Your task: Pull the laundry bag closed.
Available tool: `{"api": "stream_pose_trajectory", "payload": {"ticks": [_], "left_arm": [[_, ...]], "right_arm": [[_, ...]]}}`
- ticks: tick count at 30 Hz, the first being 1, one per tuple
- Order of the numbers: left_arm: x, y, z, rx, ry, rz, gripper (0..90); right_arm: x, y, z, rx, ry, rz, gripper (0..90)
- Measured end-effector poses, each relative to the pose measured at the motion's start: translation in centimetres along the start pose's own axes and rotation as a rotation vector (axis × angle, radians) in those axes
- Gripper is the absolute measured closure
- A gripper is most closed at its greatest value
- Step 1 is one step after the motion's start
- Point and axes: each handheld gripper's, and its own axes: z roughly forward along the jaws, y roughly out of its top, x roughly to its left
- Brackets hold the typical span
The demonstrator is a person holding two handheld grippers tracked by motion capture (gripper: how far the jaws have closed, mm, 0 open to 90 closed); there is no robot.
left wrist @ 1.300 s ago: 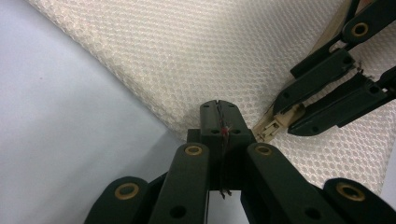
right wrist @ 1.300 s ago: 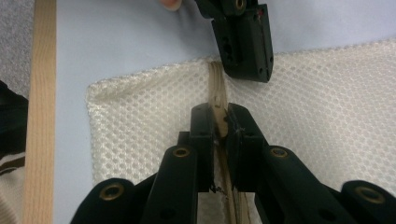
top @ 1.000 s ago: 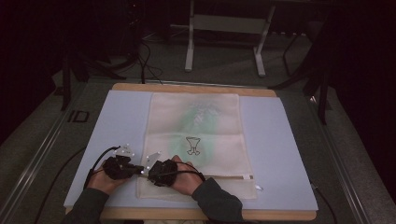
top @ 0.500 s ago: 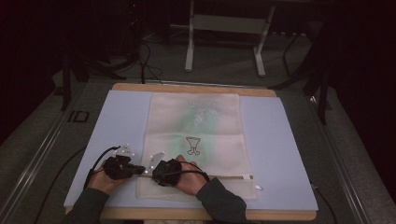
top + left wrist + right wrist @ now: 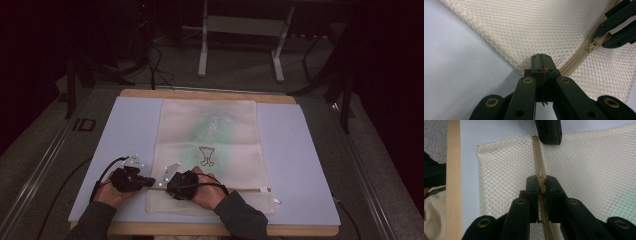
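A cream mesh bag (image 5: 210, 135) with a green tint and a small printed figure lies flat on a blue mat (image 5: 300, 165). Its zipper (image 5: 245, 190) runs along the near end. My left gripper (image 5: 153, 183) is shut on the bag's left edge (image 5: 529, 53), at the end of the zipper (image 5: 576, 58). My right gripper (image 5: 168, 185) faces it from the right and is shut on the zipper pull (image 5: 541, 182). In the left gripper view the right gripper's fingertips (image 5: 616, 22) pinch the pull (image 5: 596, 42). The left gripper's fingertips (image 5: 548, 131) meet the zipper's end in the right gripper view.
The mat lies on a wooden table (image 5: 210, 93) with grey floor around it. A metal stand (image 5: 240, 30) and cables are beyond the far edge. A cable (image 5: 107, 167) trails from the left gripper. The person's sleeve (image 5: 240, 217) lies over the bag's near edge.
The right gripper has crept slightly to the right along the zipper line. The left gripper has stayed where it was.
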Motion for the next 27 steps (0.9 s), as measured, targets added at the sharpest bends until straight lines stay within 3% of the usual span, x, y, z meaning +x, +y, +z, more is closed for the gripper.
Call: {"api": "stream_pose_trajectory", "payload": {"ticks": [27], "left_arm": [[0.0, 0.0, 0.0, 0.003, 0.003, 0.003, 90.0]], "right_arm": [[-0.2, -1.5, -1.1, 0.007, 0.002, 0.015, 81.8]]}}
